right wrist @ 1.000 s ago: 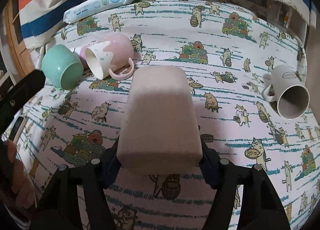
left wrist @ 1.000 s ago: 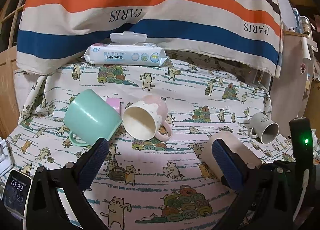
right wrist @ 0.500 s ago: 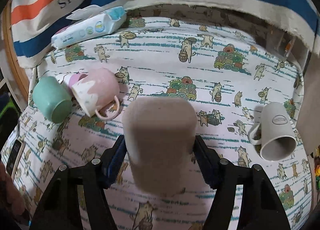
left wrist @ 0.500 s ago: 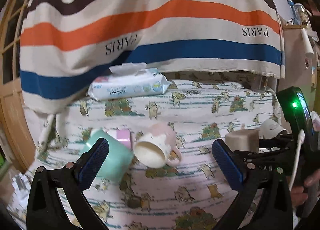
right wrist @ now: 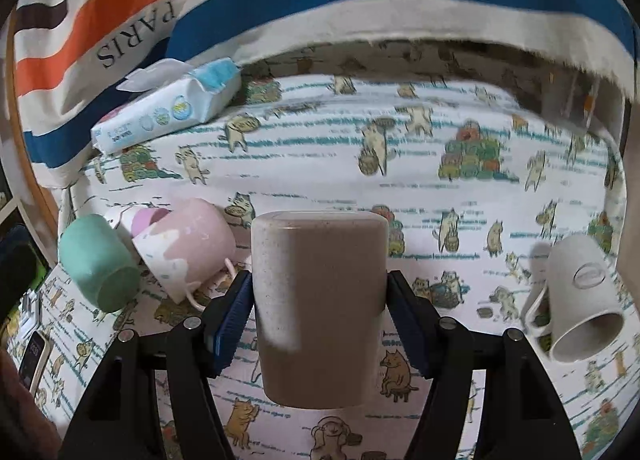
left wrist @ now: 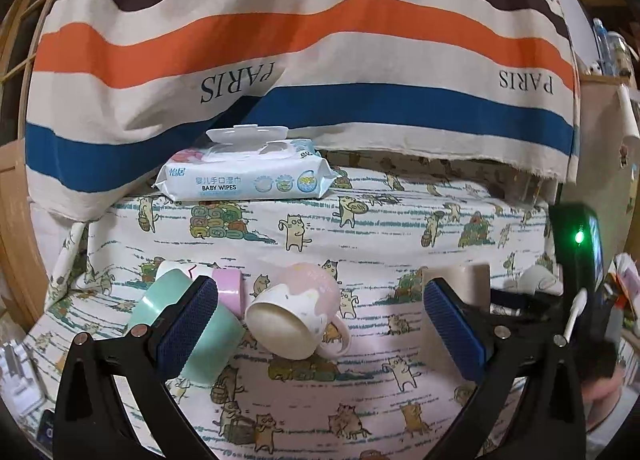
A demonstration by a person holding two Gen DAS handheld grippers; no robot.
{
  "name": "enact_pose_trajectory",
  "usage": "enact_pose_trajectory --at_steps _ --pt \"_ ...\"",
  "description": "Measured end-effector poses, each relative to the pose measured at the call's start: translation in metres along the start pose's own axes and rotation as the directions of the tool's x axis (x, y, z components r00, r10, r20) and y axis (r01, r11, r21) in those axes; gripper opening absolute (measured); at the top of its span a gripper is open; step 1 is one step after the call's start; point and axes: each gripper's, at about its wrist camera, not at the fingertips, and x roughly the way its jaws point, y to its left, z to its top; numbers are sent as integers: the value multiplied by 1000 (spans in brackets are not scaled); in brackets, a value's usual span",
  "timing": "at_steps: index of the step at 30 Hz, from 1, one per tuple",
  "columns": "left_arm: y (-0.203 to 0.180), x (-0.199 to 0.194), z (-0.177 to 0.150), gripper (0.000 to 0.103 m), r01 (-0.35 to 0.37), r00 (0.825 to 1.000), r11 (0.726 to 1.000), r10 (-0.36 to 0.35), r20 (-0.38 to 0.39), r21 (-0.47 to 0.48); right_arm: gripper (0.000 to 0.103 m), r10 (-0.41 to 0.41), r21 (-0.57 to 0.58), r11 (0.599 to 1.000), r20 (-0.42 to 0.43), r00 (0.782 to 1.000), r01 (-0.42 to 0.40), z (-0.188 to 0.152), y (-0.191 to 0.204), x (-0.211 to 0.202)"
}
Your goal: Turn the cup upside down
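- The cup, a beige speckled tumbler, sits at the centre of the right wrist view, pinched on both sides by the blue pads of our right gripper; its closed end points up and away from the camera, and its lower rim hangs above the cat-print cloth.
- In the left wrist view we see the same cup at the right of the frame, partly hidden behind our right-hand finger pad.
- Our left gripper holds nothing: its fingers are spread wide, low in the frame, over the cloth.
- Between those spread fingers lies a pink-and-cream mug on its side, mouth toward the camera, handle at its lower right.
- Just left of it, a mint-green cup lies on its side, partly behind the left finger; a small pink-and-white cup lies behind it, touching both or nearly so — we cannot tell which.
- A pack of baby wipes rests at the far edge of the cloth, upper middle of the left view, its lid flap raised.
- Behind it hangs a striped fabric printed with "PARIS".
- At the right of the right wrist view a grey mug lies on its side, mouth toward the lower right, well apart from the other cups.
- A small screen showing digits sits at the lower left edge of the right view.
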Motion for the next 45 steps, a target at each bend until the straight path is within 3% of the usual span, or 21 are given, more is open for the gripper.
enact_pose_trajectory --at_steps 2,5,9,18,20,22,25,27,31,33,38,41,45 --pt "3 2 -2 103 -1 1000 1000 1 6 -10 68 -33 2 999 -6 999 33 -4 -2 4" --pt "5 5 -5 103 -9 1000 1000 9 10 -8 68 -86 -12 996 58 995 87 -9 0 0" --pt "6 8 -7 103 -18 1000 1000 18 13 -8 69 -70 -1 998 43 997 70 -10 0 4" --pt "7 3 -10 103 -21 1000 1000 21 15 8 70 -99 -120 988 9 995 100 -28 16 -10" --pt "5 2 -11 103 -15 1000 1000 15 6 11 86 -82 -126 989 -38 996 76 -28 12 -7" --pt "3 0 -11 103 -11 1000 1000 11 3 19 87 -61 -109 992 -37 997 57 -29 7 -14" --pt "-2 -7 -9 103 -9 1000 999 8 15 45 90 -6 -101 995 31 999 9 -25 0 -45" --pt "-5 -13 -7 103 -4 1000 998 3 28 57 100 5 -92 996 108 994 5 -20 -6 -69" --pt "-14 -22 1 103 38 999 999 -40 36 38 102 4 -35 999 304 953 7 -9 -31 -113" --pt "-22 -27 4 103 56 997 998 -58 48 43 102 -22 -18 999 362 932 31 -7 -42 -125" --pt "-43 -34 2 103 50 992 995 -59 107 87 103 -29 1 1000 399 916 31 -11 -60 -129" --pt "-47 -33 -5 103 53 991 996 -61 119 65 103 -39 -15 999 411 911 50 -20 -65 -122" --pt "-51 -24 -16 103 59 994 995 -65 86 75 103 -36 -28 998 354 935 49 -38 -64 -100"
